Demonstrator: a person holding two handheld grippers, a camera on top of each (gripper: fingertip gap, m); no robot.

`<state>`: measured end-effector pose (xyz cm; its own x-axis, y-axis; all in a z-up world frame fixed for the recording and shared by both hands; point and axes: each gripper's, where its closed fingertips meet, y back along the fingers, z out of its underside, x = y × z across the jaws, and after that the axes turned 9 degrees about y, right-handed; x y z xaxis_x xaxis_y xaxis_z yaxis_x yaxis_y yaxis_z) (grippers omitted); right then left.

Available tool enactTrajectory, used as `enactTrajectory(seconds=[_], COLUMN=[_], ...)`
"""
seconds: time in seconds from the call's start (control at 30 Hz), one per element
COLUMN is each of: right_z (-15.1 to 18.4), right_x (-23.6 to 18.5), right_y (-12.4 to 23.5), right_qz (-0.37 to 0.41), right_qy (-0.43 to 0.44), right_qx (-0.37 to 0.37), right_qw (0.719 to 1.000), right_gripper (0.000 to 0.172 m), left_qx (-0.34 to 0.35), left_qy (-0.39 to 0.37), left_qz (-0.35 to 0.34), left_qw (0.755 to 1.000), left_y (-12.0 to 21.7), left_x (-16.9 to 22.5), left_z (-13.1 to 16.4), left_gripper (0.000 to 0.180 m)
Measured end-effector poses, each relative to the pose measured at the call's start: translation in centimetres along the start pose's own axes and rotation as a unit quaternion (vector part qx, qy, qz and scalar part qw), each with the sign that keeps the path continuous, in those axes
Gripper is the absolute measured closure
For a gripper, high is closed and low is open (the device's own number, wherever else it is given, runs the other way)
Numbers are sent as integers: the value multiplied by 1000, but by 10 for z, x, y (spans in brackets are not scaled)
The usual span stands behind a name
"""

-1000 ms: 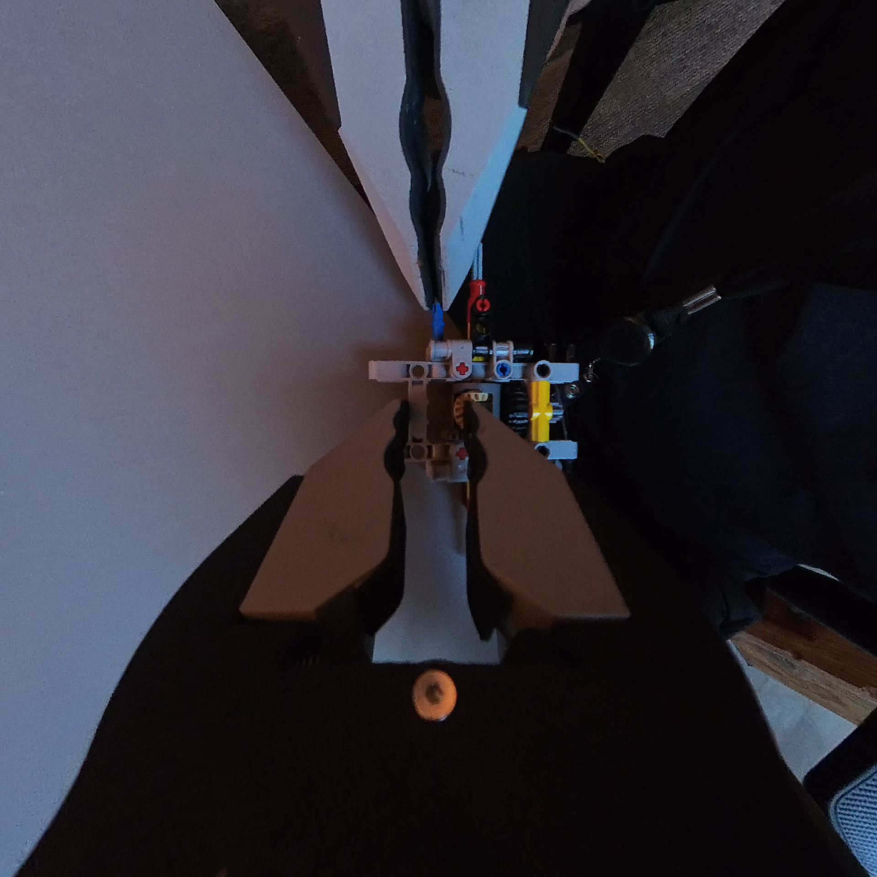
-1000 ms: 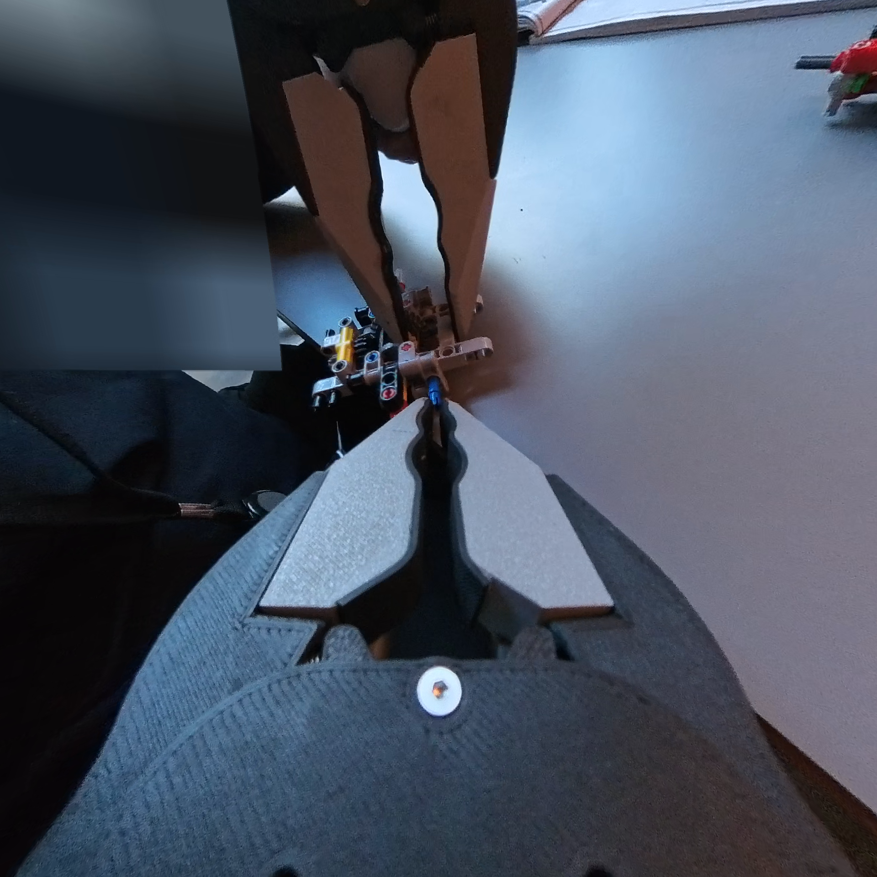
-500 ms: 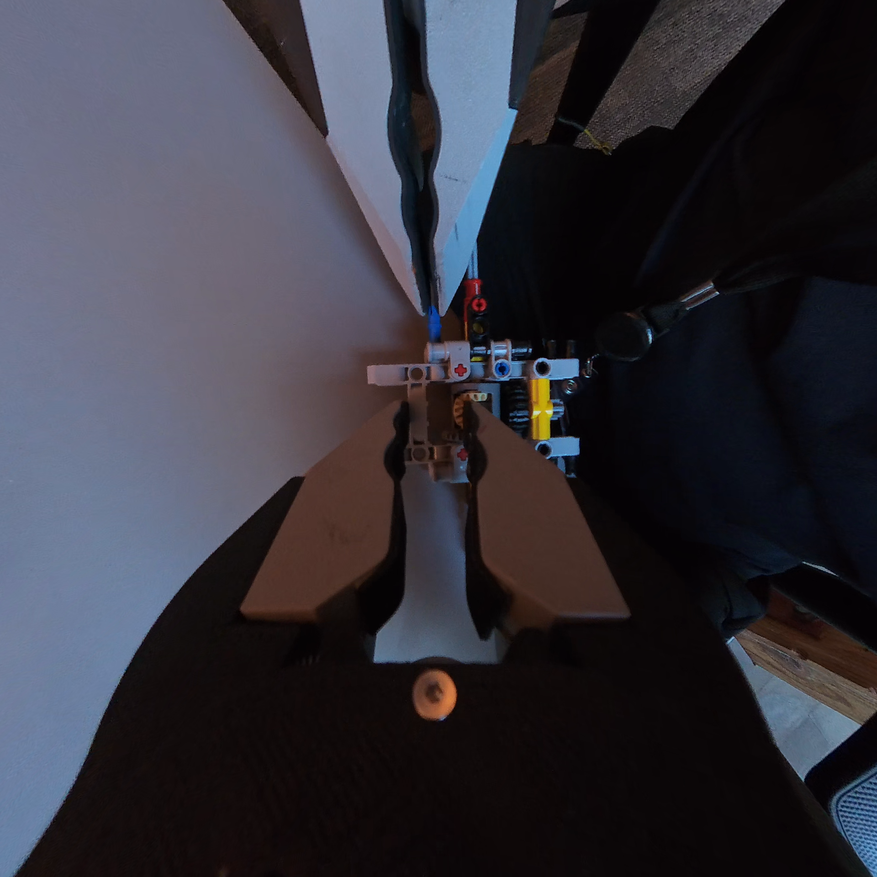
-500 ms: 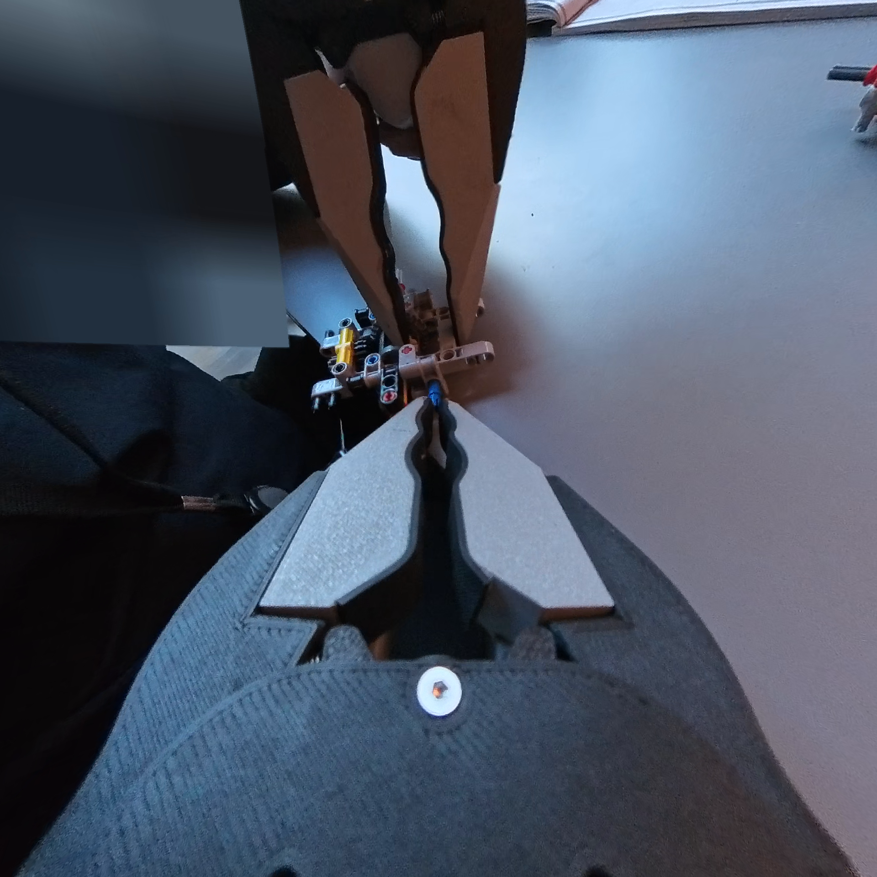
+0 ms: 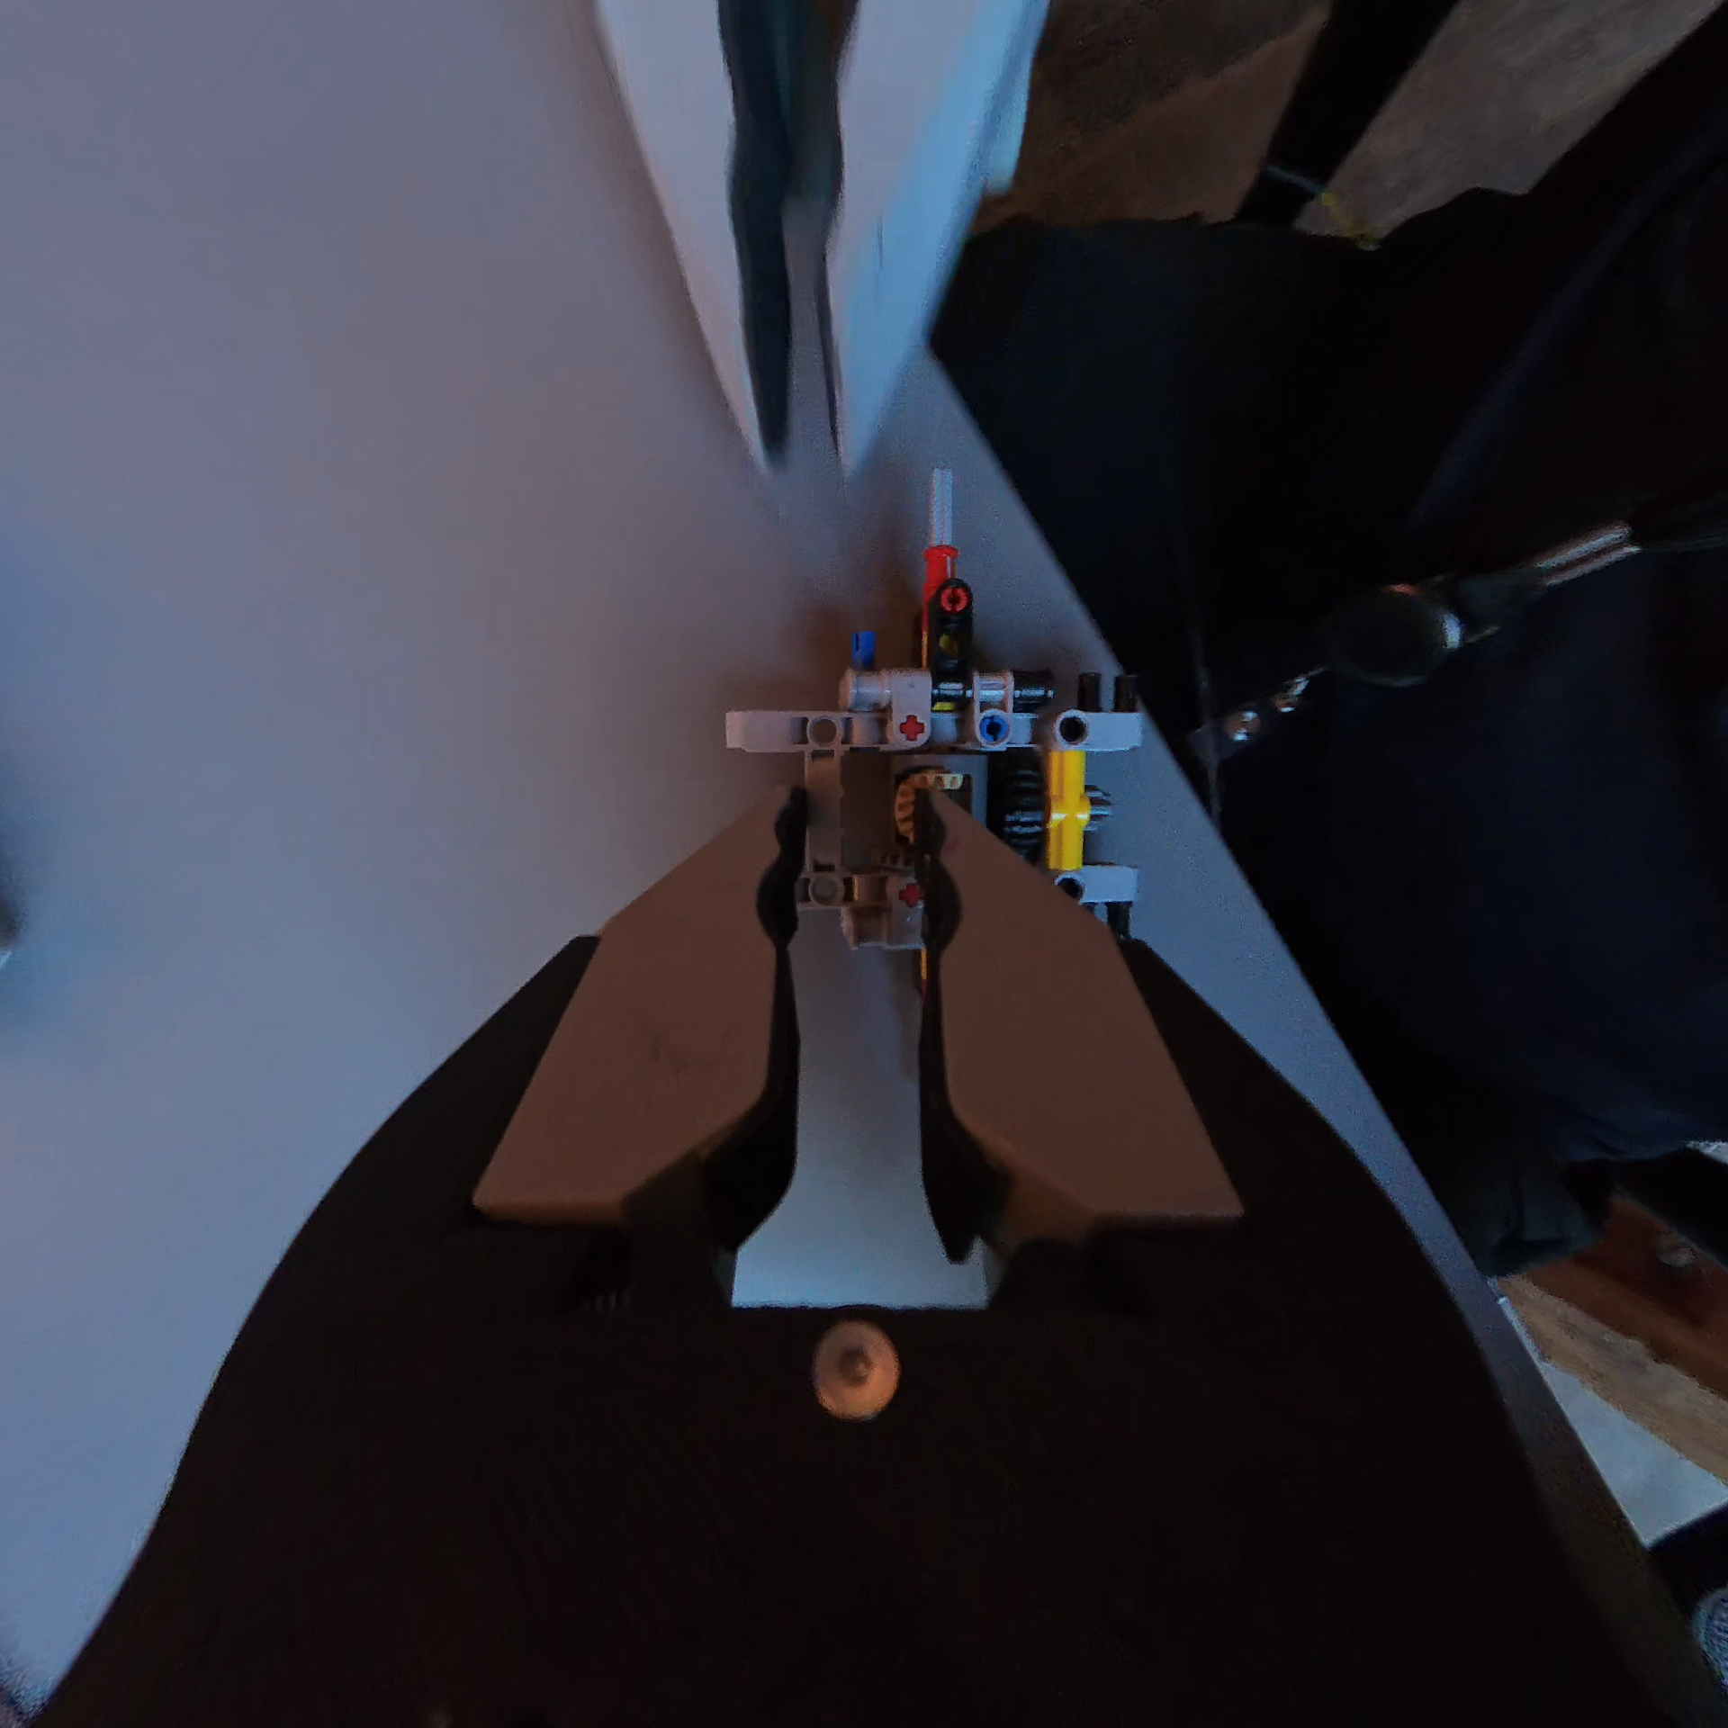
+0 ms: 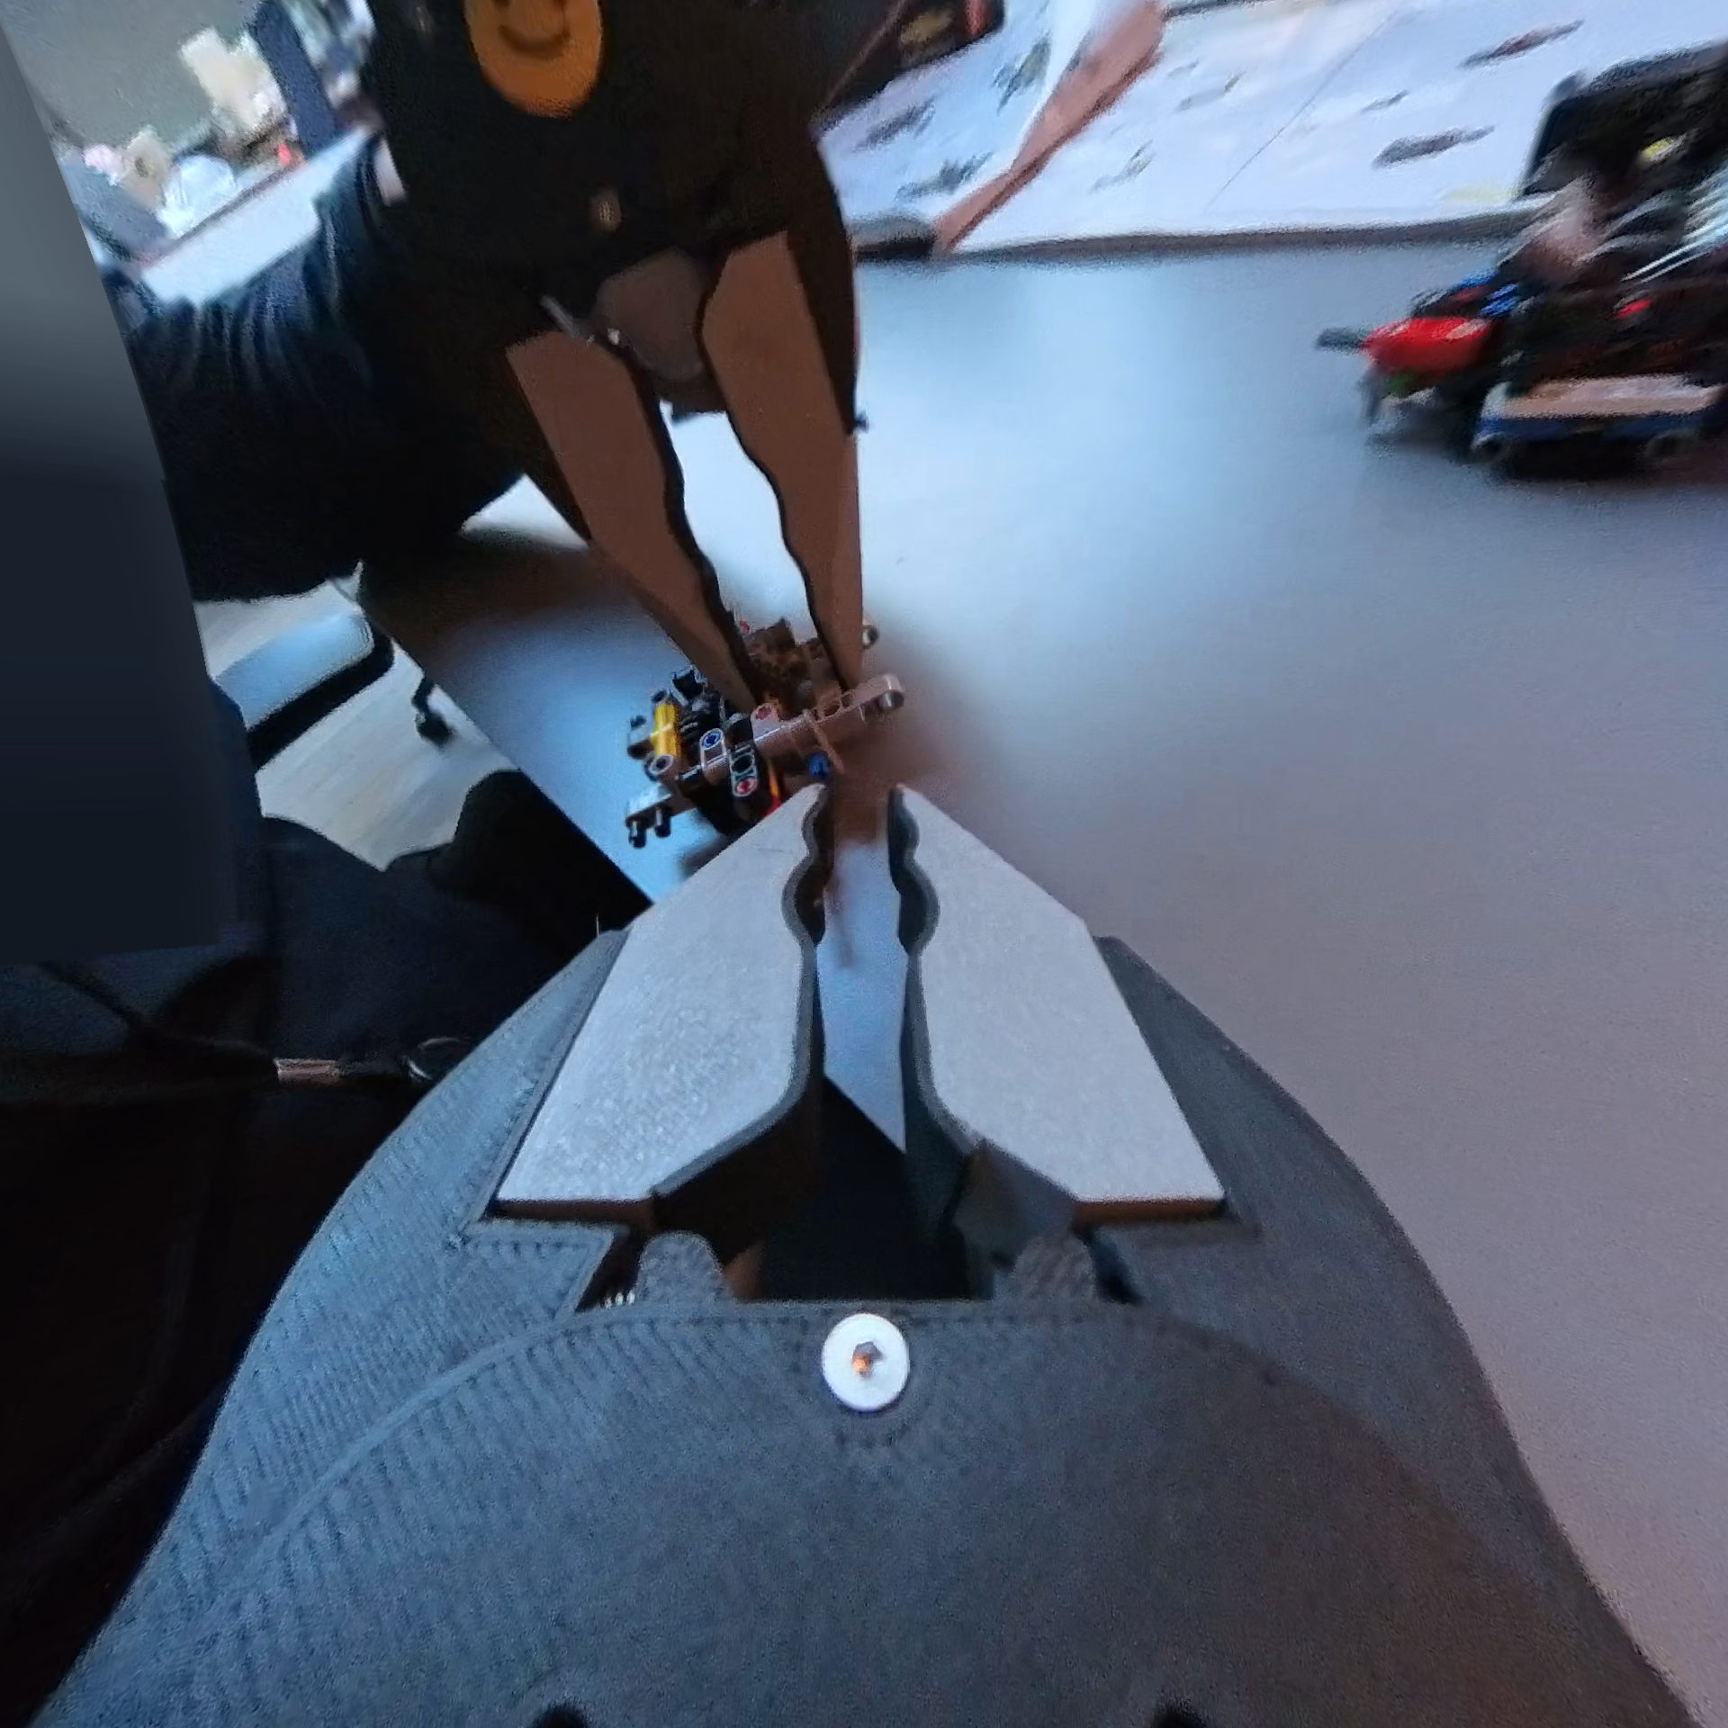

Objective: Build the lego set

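Both left fingers (image 5: 944, 842) clamp the half-hidden grey brick assembly (image 5: 921, 739); right gripper (image 6: 856, 795) narrowly parted, empty, blurred.

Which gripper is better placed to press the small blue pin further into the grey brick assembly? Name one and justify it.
Right, probably. The right gripper is open and empty just short of the blue pin. The left gripper has its jaws clamped on the brick assembly, steadying it on the table.

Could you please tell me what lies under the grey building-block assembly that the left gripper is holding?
The grey assembly sits over the grey tabletop, near its edge. Whether it rests on the table or hangs just above is hidden by the left gripper.
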<state>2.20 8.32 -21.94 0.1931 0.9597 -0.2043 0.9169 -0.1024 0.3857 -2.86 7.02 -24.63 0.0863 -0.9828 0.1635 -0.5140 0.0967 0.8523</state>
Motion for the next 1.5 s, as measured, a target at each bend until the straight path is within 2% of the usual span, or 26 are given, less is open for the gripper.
enactTrajectory(seconds=[0.17,0.37,0.57,0.67,0.8,0.9,1.0,1.13,1.3,1.5], right_z=[-17,-4,6,16,22,21,18,16,9,4], right_x=[9,2,-13,-16,-12,-10,-11,-18,-24,-27], right_y=[19,6,-2,-8,-17,-24,-33,-48,-72,-88], right_qz=[16,19,6,-3,2,-3,-16,-32,-55,-83], right_qy=[-23,-20,-1,6,25,34,42,63,73,78], right_qx=[47,24,-6,-34,-69,-85,-92,-107,-126,-157], right_qw=[999,999,1000,999,997,996,995,992,988,981], right_gripper=[165,165,158,155,152,152,154,167,168,168], left_qx=[10,74,116,133,152,176,188,190,200,185], left_qy=[35,108,161,203,245,265,274,284,301,264], left_qz=[-17,-26,-97,-116,-128,-131,-141,-159,-171,-258], left_qw=[999,991,975,963,949,939,932,926,917,911], left_y=[9,40,84,94,95,91,86,76,71,78], left_x=[-12,-15,-12,-4,14,26,32,34,40,43], left_z=[10,17,54,82,114,126,133,140,146,156], left_gripper=[159,136,137,137,138,139,140,140,142,144])
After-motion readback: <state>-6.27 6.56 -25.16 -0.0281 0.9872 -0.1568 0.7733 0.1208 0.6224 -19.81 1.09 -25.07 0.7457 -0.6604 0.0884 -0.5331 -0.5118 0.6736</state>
